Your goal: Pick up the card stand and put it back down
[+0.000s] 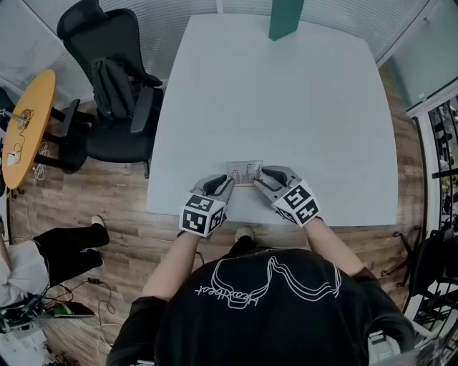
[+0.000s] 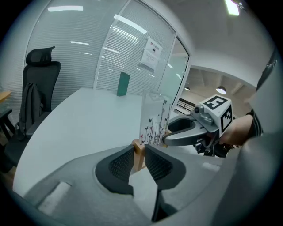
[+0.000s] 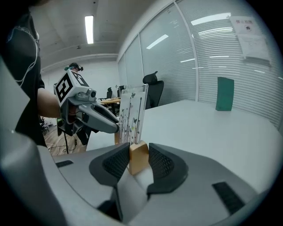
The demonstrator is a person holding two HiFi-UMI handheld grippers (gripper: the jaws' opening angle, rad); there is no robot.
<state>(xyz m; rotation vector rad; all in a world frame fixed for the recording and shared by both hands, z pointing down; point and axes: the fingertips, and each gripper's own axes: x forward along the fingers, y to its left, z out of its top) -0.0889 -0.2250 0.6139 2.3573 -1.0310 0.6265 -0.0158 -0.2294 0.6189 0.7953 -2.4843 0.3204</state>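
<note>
Pinching one end of the card stand (image 1: 245, 172) at its wooden base is the left hand-held gripper (image 2: 139, 158). The right hand-held gripper (image 3: 139, 160) clamps the other end, near the counter (image 1: 286, 107) edge

The white table (image 1: 300, 107) has rounded corners and a plain top. A green block (image 1: 285, 18) stands upright at its far edge. Well apart from the green block, at the opposite edge and a little to the block's left, is the card stand (image 1: 245, 172). Whether its wooden base touches the top cannot be told.
</note>
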